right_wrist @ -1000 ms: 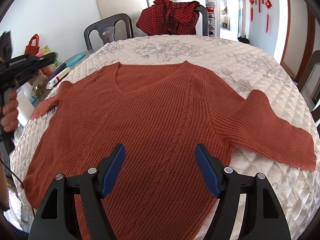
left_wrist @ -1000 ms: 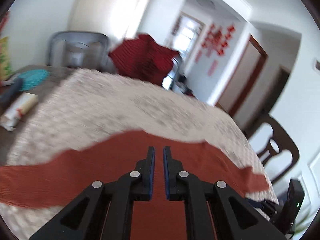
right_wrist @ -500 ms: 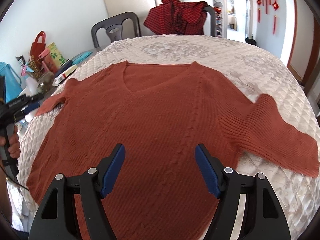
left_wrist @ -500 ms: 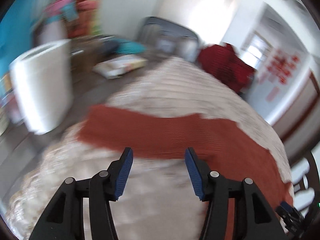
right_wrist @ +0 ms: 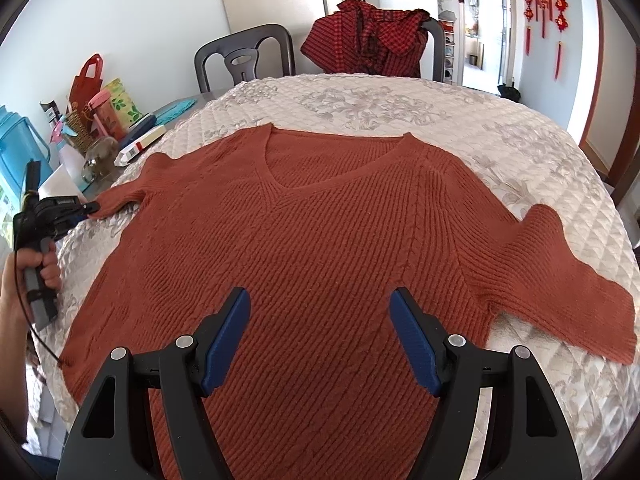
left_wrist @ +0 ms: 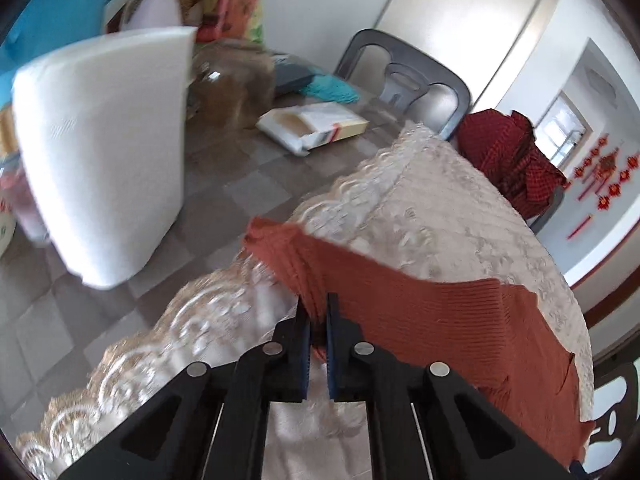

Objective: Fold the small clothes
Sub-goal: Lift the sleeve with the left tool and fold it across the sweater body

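Observation:
A rust-orange knit V-neck sweater (right_wrist: 320, 248) lies flat, front up, on the quilted cream cloth of the table (right_wrist: 400, 100). Its sleeves spread left and right. My left gripper (left_wrist: 318, 304) is shut on the cuff of the left sleeve (left_wrist: 288, 252) at the table's left edge; it also shows in the right wrist view (right_wrist: 86, 209), held by a hand. My right gripper (right_wrist: 320, 312) is open and empty above the sweater's lower middle.
A paper towel roll (left_wrist: 104, 152), a glass jar (left_wrist: 236, 88), a flat box (left_wrist: 316, 124) and bags (right_wrist: 96, 104) crowd the bare table part at the left. Two chairs stand behind, one (right_wrist: 244, 60) empty, one draped with a red checked garment (right_wrist: 368, 40).
My left gripper swung to the left sleeve's cuff, opened, then shut on it. My right gripper stayed open above the sweater, nearly still.

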### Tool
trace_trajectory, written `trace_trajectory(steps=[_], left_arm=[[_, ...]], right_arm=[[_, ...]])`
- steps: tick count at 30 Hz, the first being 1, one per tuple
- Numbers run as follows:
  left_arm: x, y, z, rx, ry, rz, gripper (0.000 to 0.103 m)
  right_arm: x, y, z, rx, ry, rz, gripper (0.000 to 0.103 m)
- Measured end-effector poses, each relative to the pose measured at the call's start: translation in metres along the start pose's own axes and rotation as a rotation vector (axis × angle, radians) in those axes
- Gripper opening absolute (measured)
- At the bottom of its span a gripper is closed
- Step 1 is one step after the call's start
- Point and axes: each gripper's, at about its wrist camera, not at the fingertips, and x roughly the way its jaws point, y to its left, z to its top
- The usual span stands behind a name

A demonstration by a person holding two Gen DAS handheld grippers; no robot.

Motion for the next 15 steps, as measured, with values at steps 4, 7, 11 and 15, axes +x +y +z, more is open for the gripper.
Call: trace_trajectory(steps=[4, 7, 11, 15], left_arm=[[-0.024, -0.044, 0.009, 0.104, -0.053, -0.173, 0.007], [-0.042, -0.094, 0.005, 0.219, -0.063, -0.333, 0.007], [-0.042, -0.167, -0.021, 0.384, -0.004, -0.503, 0.007], [-0.011, -0.216, -0.064, 0.533, 0.126, -0.539, 0.008]], right_arm=[[0.001, -0.004, 0.000, 0.016, 0.006, -0.006, 0.072], [0.001, -0.008, 0.001, 0.036, 0.003, -0.001, 0.072], [-0.001, -0.010, 0.003, 0.059, -0.012, 0.005, 0.072], [-0.003, -0.015, 0.002, 0.095, -0.018, 0.016, 0.072]])
